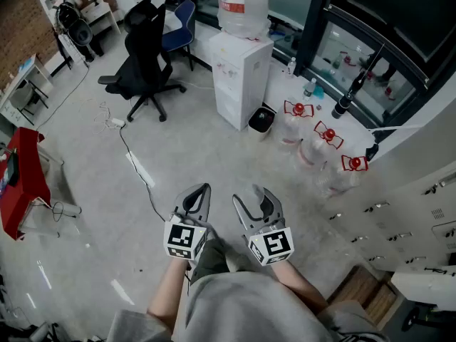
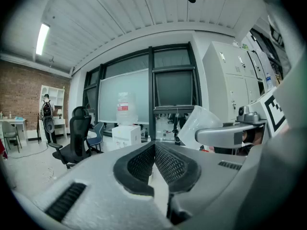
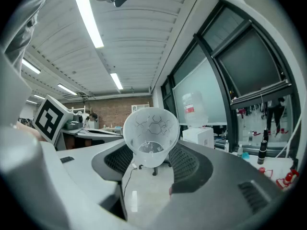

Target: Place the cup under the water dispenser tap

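Observation:
A clear plastic cup (image 3: 151, 135) lies on its side between the pads of my right gripper (image 3: 152, 161), mouth toward the camera; the jaws are shut on its lower part. The left gripper view shows the same cup (image 2: 200, 126) off to the right. My left gripper (image 2: 154, 158) is shut with nothing in it, its pads meeting at the tips. Both grippers, left (image 1: 203, 189) and right (image 1: 249, 195), are held side by side in front of the person's body. The white water dispenser (image 1: 242, 73) with a big bottle (image 1: 244, 2) on top stands some way ahead across the floor.
A black office chair (image 1: 146, 55) and a blue chair (image 1: 182, 16) stand left of the dispenser. A black bin (image 1: 261, 120) and spare water bottles (image 1: 313, 142) sit to its right. A cable (image 1: 135, 164) runs over the floor. White lockers (image 1: 410, 205) line the right.

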